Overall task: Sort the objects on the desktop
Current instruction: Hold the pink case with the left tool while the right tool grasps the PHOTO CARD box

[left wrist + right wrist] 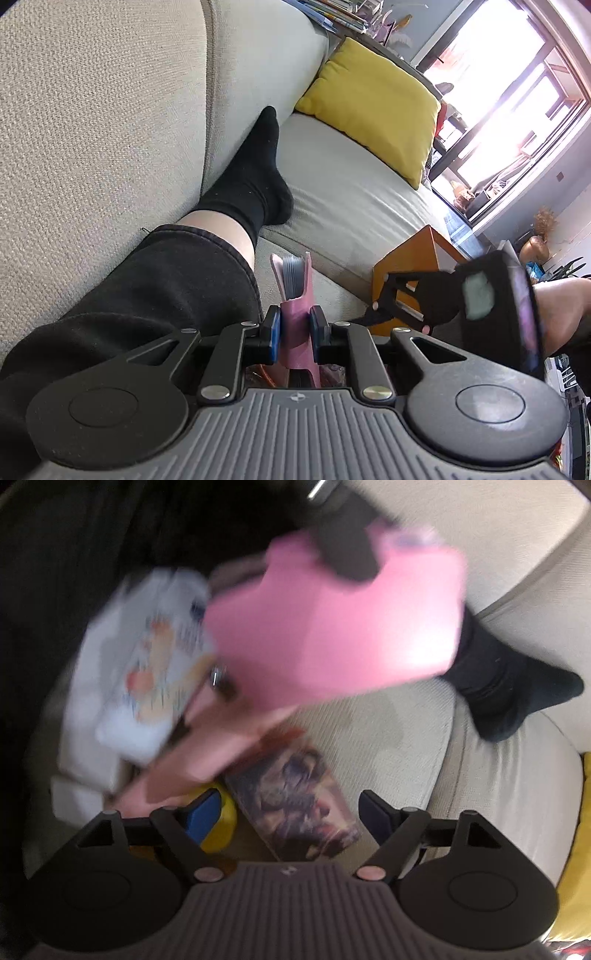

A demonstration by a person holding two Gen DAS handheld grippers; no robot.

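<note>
Only right wrist shows pink holder's (332, 627) broad face, blurred.

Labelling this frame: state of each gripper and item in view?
left gripper: shut on pink card holder
pink card holder: held upright, cards showing at its top
right gripper: open, nothing between the pads
printed card: lying flat below the right gripper
yellow cushion: leaning on the sofa back

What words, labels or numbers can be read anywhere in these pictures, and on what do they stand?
No text can be read.
White printed sheet: colourful print, too blurred to read.
Dark picture card: artwork only, no legible words.
Books on the shelf behind the sofa: too small to read.
Pink card holder, in the left gripper: plain.
</note>
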